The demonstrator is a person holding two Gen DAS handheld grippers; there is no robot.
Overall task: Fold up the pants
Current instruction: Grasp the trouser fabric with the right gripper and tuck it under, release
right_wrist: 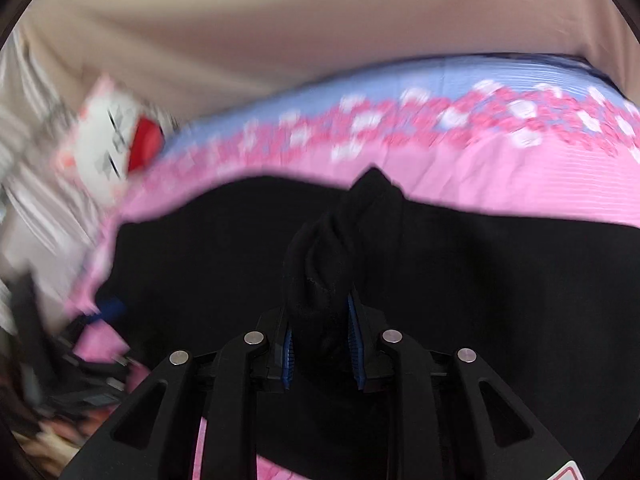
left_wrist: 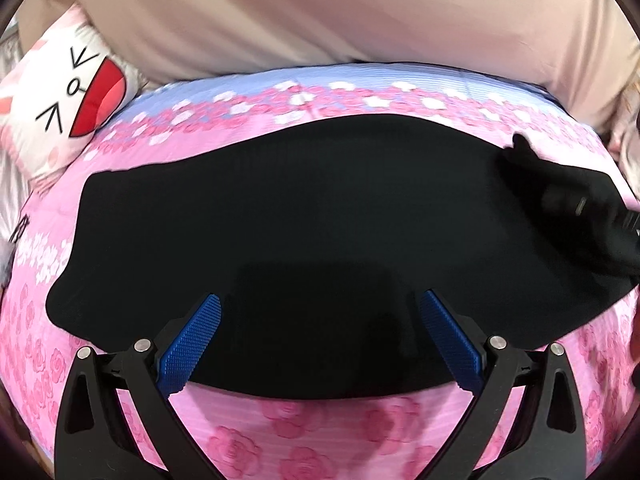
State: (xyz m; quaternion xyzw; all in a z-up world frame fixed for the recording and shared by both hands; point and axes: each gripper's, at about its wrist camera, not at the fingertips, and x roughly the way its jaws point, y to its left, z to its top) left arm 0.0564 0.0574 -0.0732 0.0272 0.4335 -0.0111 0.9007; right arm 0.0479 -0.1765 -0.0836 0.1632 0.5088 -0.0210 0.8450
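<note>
Black pants point(left_wrist: 280, 216) lie spread flat across a pink rose-print bed cover point(left_wrist: 320, 432). My left gripper point(left_wrist: 320, 308) is open, its blue pads point(left_wrist: 192, 344) hovering over the near edge of the pants, holding nothing. My right gripper point(right_wrist: 322, 320) is shut on a bunched fold of the black pants point(right_wrist: 332, 248), which stands up between its blue pads. In the left wrist view the right gripper point(left_wrist: 576, 204) shows at the right end of the pants, dark and blurred. The right wrist view is motion-blurred.
A white cartoon-cat pillow point(left_wrist: 60, 112) lies at the back left of the bed; it also shows in the right wrist view point(right_wrist: 108, 152). A beige padded headboard or wall point(left_wrist: 320, 12) runs behind the bed. The cover's far band is blue point(left_wrist: 280, 80).
</note>
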